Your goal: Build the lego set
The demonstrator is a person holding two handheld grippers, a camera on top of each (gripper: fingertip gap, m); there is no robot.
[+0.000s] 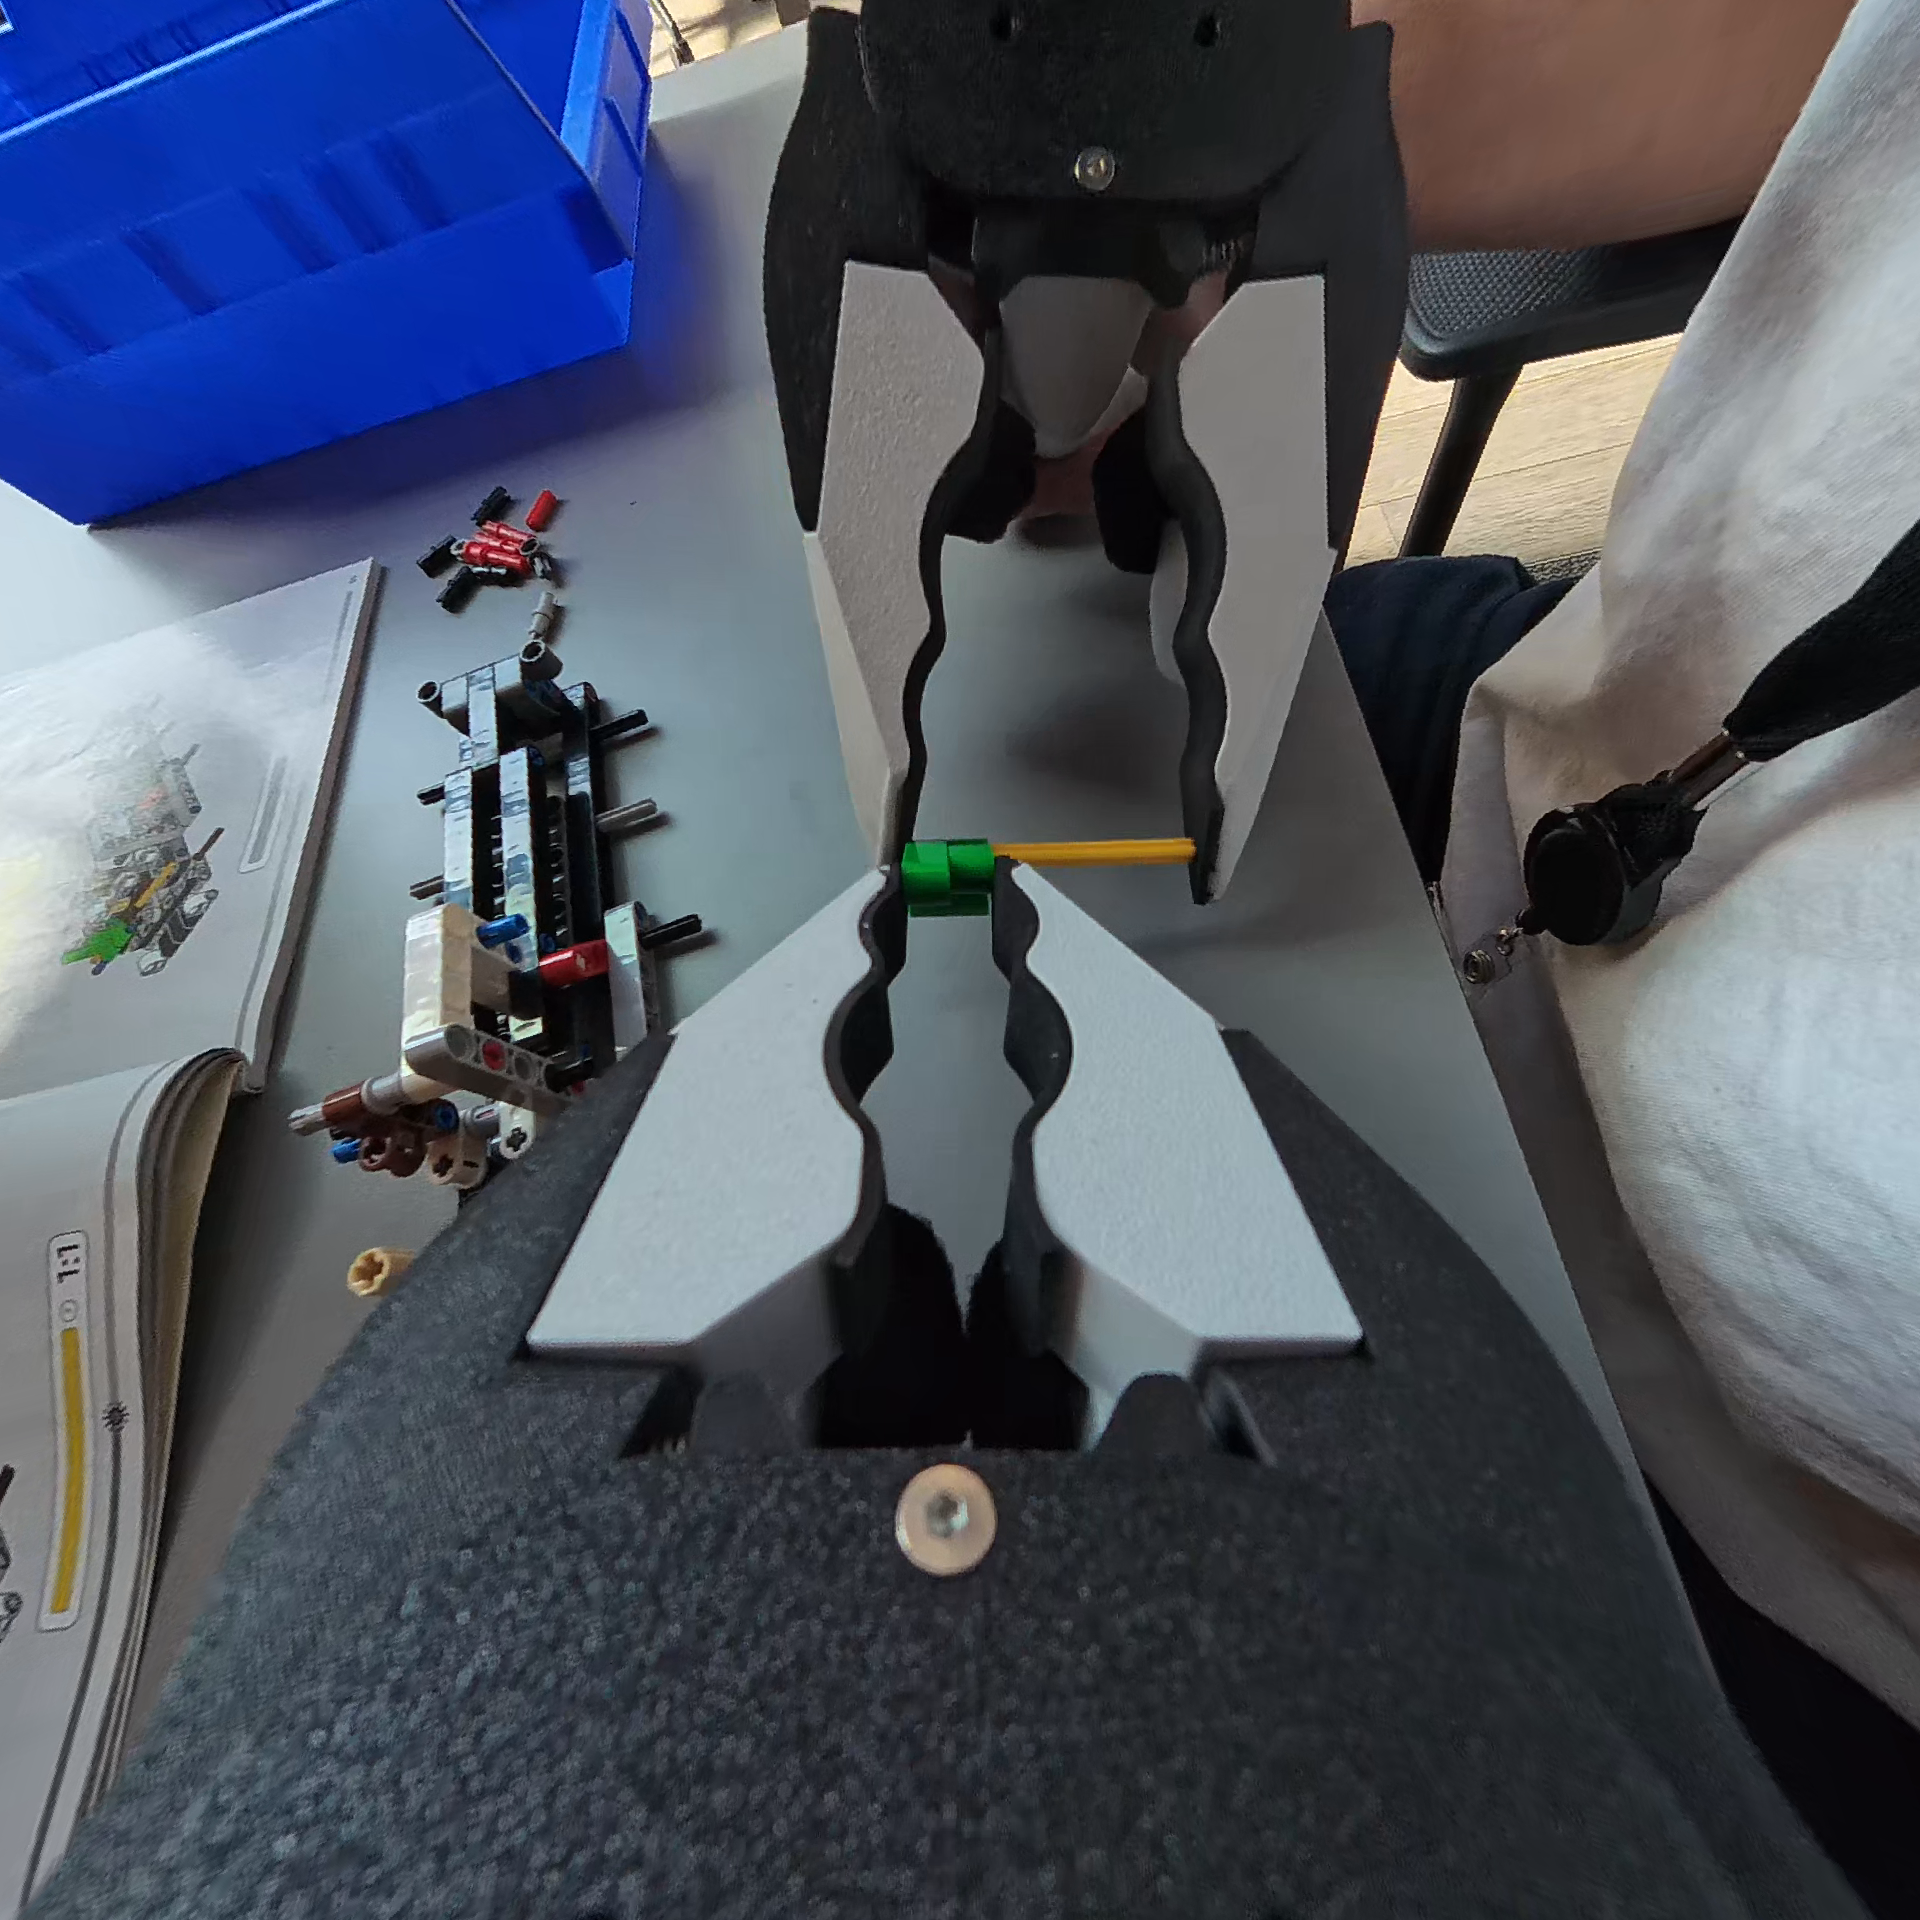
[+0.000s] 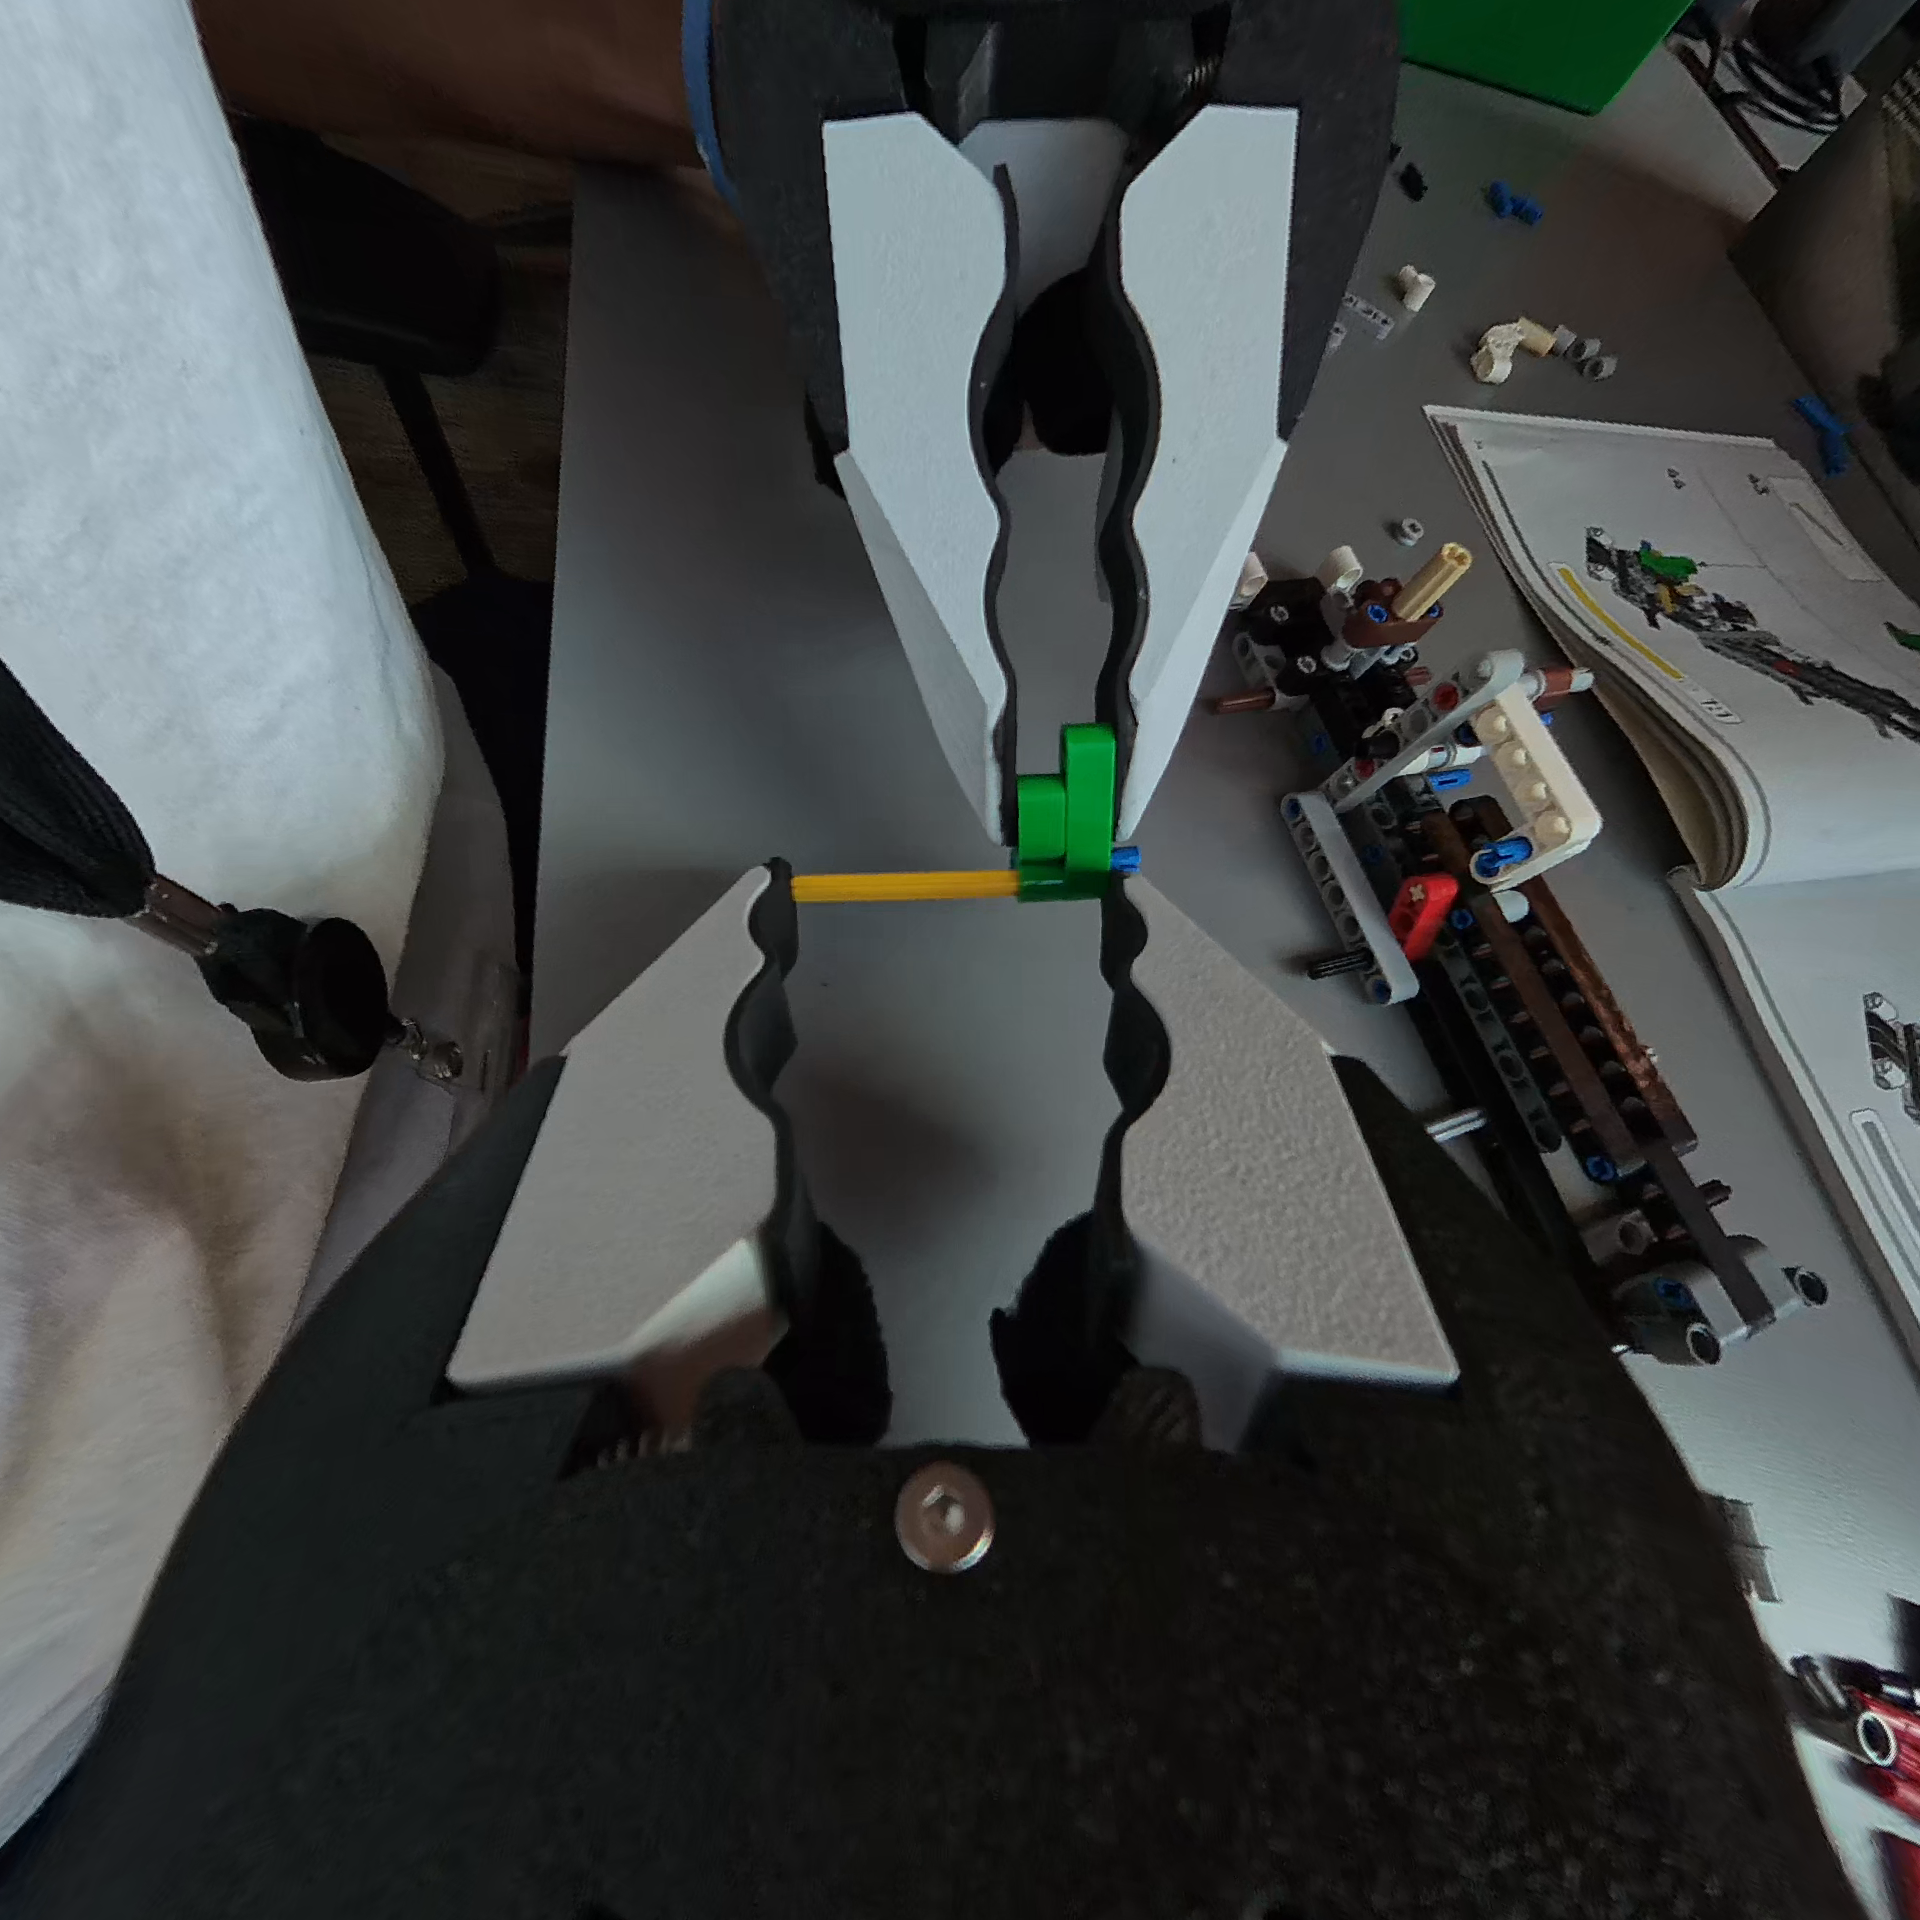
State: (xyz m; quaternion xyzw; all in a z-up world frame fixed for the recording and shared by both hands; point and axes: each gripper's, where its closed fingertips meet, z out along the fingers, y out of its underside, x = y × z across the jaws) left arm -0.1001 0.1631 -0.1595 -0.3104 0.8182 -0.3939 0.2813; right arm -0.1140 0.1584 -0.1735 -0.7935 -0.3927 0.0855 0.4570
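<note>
We've got the left gripper (image 1: 940,894) pinching the green piece (image 1: 943,875); the yellow axle (image 1: 1091,852) runs sideways across the right gripper's (image 2: 951,891) spread fingers, tip on one finger.

Bright, even light with wide-angle bending at the edges.
Glare washes the instruction booklet (image 1: 125,831) at nine o'clock; soft shadows sit on the table (image 2: 883,1122).

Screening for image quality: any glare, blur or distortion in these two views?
Left wrist view: glare washes out the manual and the build's shiny beams; fisheye bends the bin. Right wrist view: softer light, lower right corner smeared, green piece sharp.
</note>
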